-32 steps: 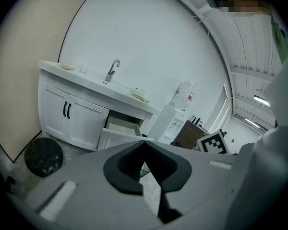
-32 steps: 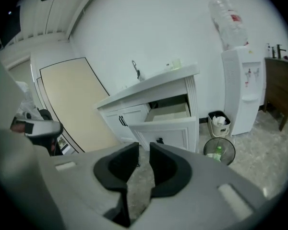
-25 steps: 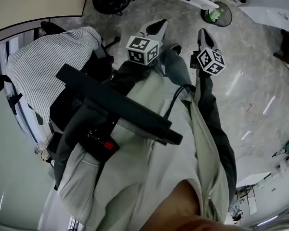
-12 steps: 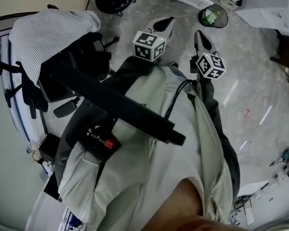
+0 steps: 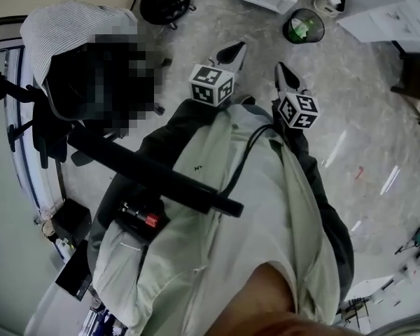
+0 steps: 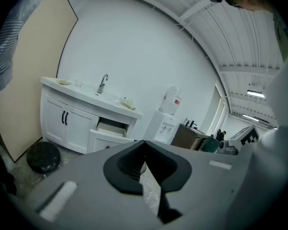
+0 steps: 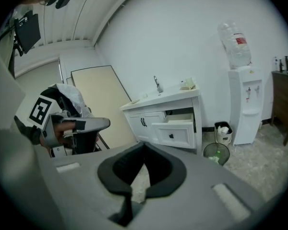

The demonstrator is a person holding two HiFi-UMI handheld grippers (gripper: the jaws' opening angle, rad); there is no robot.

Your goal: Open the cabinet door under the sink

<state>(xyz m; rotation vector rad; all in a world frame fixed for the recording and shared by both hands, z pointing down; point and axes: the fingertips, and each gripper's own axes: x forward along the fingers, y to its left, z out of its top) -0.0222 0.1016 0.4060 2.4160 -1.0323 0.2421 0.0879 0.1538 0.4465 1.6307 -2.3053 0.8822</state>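
Left gripper and right gripper have been carried forward since a second ago, jaws closed, nothing held. Cabinet door under the sink is seen well apart, shut. It is judged light and rigid, best taken by its dark handle.

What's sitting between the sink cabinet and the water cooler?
Between sink cabinet and water cooler stands a small bin holding white scraps, in the right gripper view.
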